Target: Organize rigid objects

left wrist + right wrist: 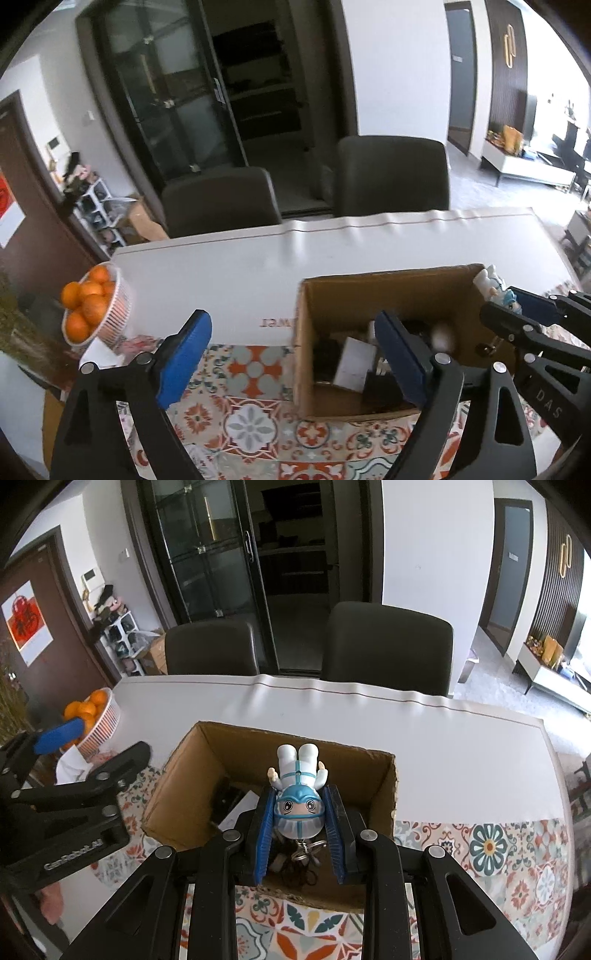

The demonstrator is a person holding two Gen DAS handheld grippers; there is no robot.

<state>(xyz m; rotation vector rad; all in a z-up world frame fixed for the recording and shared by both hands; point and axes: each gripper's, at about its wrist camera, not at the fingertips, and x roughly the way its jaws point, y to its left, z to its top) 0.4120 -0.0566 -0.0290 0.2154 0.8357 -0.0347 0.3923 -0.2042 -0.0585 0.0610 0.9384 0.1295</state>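
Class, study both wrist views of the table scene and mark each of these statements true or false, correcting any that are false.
1. The right gripper holds a toy figure by its head. True.
2. The figure is upright. False: its legs point away from the camera, over the cardboard box.
3. The left gripper grips a white card. False: its fingers are spread and hold nothing.
4. The basket of oranges sits at the table's left edge. True.
5. The box is empty. False: it already holds items.

Brown box (pixel 207 775), white-and-blue figurine (pixel 299 794), orange-teal patterned cloth (pixel 255 417)
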